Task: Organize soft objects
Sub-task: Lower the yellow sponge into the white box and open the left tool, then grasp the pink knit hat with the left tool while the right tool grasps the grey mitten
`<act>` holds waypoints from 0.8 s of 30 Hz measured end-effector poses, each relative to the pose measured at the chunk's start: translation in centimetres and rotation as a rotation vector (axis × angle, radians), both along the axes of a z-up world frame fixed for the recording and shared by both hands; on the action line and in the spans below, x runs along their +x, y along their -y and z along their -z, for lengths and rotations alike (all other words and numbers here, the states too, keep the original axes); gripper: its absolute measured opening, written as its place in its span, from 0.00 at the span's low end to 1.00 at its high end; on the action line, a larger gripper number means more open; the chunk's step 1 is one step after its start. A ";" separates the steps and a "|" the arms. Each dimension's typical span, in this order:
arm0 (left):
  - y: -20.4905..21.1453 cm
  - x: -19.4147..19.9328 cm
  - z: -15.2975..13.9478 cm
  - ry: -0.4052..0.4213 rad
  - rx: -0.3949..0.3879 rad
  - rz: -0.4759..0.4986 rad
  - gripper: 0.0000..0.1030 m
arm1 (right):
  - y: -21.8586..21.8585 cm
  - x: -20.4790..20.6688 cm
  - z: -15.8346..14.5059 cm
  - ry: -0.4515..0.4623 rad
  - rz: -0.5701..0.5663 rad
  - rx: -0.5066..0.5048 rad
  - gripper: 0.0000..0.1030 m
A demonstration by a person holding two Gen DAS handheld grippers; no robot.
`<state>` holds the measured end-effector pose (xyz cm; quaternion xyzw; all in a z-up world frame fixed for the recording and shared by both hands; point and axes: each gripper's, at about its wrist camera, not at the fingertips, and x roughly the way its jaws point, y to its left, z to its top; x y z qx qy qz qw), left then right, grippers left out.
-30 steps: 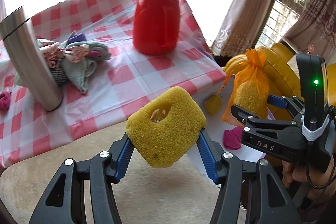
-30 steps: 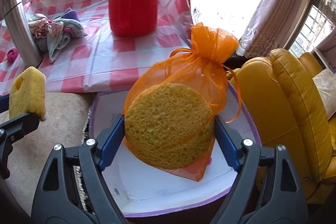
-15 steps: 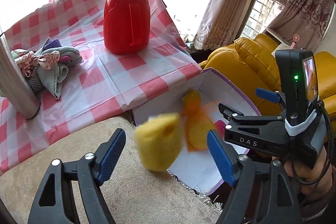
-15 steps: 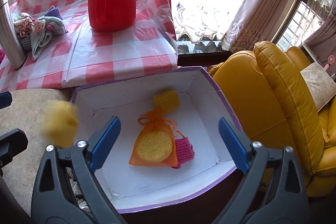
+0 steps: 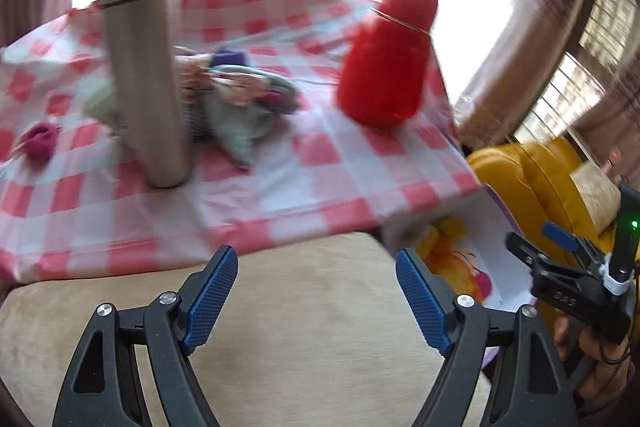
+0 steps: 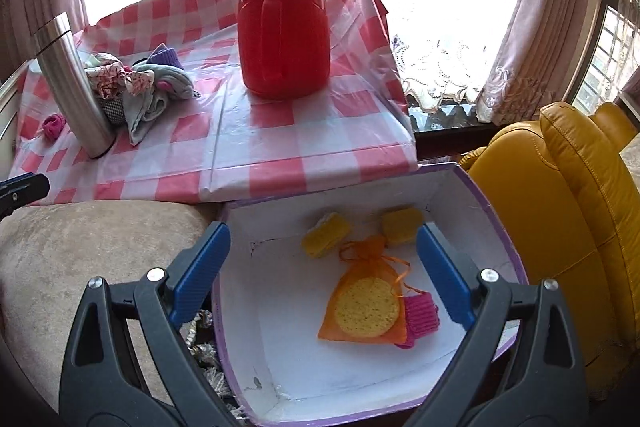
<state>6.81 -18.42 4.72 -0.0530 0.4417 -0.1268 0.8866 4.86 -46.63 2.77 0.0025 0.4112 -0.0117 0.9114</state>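
Both hand-held grippers spread, empty: left point(image 5: 316, 291), right point(image 6: 322, 271); left view motion-blurred, box point(image 6: 496, 227) cut off

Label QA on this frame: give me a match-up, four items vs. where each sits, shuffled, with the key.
Items:
1. orange mesh bag
2. red jug
3. steel flask
4. pink scrunchie

Places:
A. on the checked cloth, left of the flask
B. in the white box, next to the pink knit piece
C. on the cloth, right of the sock pile
D. on the cloth, in front of the sock pile's left part

Pairs: 1-B, 2-C, 3-D, 4-A
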 end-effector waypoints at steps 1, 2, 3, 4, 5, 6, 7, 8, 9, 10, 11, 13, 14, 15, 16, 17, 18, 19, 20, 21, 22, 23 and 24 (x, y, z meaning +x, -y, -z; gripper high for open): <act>-1.3 0.0 0.0 0.001 0.002 -0.033 0.80 | -0.5 0.2 0.1 0.000 -0.010 0.003 0.92; -2.6 0.0 -0.1 0.007 0.000 -0.061 0.80 | -1.1 0.4 0.1 0.000 -0.023 0.006 0.92; -4.0 0.0 -0.1 0.016 0.003 -0.092 0.80 | -1.7 0.7 0.2 0.000 -0.038 0.012 0.92; -5.0 0.0 0.0 0.022 0.016 -0.120 0.80 | -2.2 1.1 0.2 0.001 -0.053 0.020 0.92; -6.0 0.0 0.0 0.025 0.032 -0.151 0.80 | -2.8 1.4 0.2 0.002 -0.067 0.031 0.92; -7.1 0.1 0.1 0.027 0.041 -0.178 0.80 | -3.6 1.9 0.3 0.003 -0.084 0.044 0.92; -8.2 0.1 0.1 0.031 0.038 -0.202 0.80 | -4.1 2.1 0.3 0.003 -0.096 0.051 0.92; -9.1 0.2 0.2 0.031 0.037 -0.225 0.80 | -4.9 2.6 0.3 0.003 -0.116 0.059 0.92; -9.9 0.2 0.2 0.030 0.038 -0.246 0.80 | -5.7 3.1 0.2 0.002 -0.132 0.063 0.92; -10.8 0.3 0.3 0.030 0.035 -0.264 0.79 | -6.3 3.4 0.2 0.004 -0.145 0.064 0.92; -11.5 0.3 0.3 0.031 0.030 -0.276 0.79 | -7.2 3.9 0.2 0.006 -0.164 0.064 0.92; -12.7 0.5 0.3 0.036 0.019 -0.299 0.79 | -8.5 4.8 0.1 0.008 -0.192 0.061 0.92; -13.2 0.7 0.4 0.036 0.015 -0.312 0.79 | -9.2 5.2 0.1 0.010 -0.207 0.059 0.92; -13.8 0.8 0.4 0.036 0.010 -0.327 0.79 | -9.8 5.7 0.1 0.013 -0.222 0.058 0.92; -14.5 0.9 0.4 0.036 0.007 -0.340 0.79 | -10.3 6.1 0.1 0.016 -0.235 0.057 0.92; -15.1 1.1 0.5 0.035 0.004 -0.351 0.79 | -10.9 6.6 0.1 0.017 -0.244 0.056 0.92; -15.6 1.2 0.6 0.034 0.002 -0.361 0.79 | -11.3 7.2 0.1 0.018 -0.253 0.056 0.92; -16.2 1.5 0.6 0.033 0.000 -0.372 0.79 | -11.7 7.7 0.1 0.019 -0.260 0.064 0.92; -16.7 1.6 0.7 0.032 -0.001 -0.381 0.79 | -12.0 8.4 0.1 0.022 -0.265 0.066 0.92; -17.4 1.8 0.8 0.030 -0.006 -0.393 0.79 | -12.3 9.0 0.1 0.024 -0.267 0.064 0.92; -17.9 1.9 0.8 0.029 -0.009 -0.403 0.79 | -12.5 9.5 0.0 0.026 -0.267 0.063 0.92; -18.5 2.3 1.0 0.028 -0.009 -0.417 0.79 | -12.7 10.2 -0.1 0.030 -0.267 0.064 0.92; -19.0 2.4 1.0 0.028 -0.006 -0.428 0.79 | -12.9 10.7 -0.2 0.034 -0.269 0.067 0.92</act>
